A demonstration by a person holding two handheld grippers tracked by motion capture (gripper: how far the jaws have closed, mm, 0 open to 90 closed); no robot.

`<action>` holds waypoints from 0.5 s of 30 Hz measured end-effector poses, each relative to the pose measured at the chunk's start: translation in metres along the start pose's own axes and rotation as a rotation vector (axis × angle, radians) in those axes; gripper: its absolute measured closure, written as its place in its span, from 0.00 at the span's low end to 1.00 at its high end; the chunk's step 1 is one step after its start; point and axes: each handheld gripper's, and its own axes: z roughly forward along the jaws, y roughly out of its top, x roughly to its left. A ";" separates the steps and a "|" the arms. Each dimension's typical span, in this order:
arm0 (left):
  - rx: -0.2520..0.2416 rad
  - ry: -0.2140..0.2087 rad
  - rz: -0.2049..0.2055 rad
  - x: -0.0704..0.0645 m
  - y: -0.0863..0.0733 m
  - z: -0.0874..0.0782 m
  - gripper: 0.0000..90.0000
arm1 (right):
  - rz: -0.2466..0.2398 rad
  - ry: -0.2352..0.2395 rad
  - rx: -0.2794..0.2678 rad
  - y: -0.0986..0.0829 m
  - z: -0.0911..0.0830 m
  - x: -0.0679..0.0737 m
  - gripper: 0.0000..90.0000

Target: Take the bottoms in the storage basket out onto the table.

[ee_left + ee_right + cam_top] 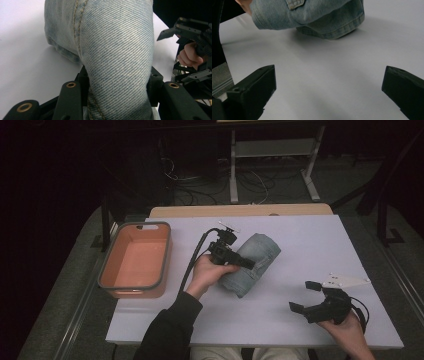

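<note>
A white table (pixel 310 240) stands on grey floor (pixel 65 285); far behind, a dark room, cables (pixel 250 185), a white metal stand (pixel 272 150).

Room dim and black beyond the evenly lit white table (pixel 310 250), soft shadow under the sharp-weave rolled jeans (pixel 117 50), near jaws blurred, no glare anywhere.

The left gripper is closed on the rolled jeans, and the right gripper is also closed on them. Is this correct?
Not quite. The left gripper is shut on the jeans, as the left gripper view shows. But the right gripper is open and apart from them, over the bare table; the high view shows it, and the right gripper view shows its jaws spread wide.
</note>
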 end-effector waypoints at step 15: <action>0.051 -0.019 0.031 -0.014 -0.008 0.026 0.58 | -0.003 0.003 0.004 0.000 0.001 0.000 0.00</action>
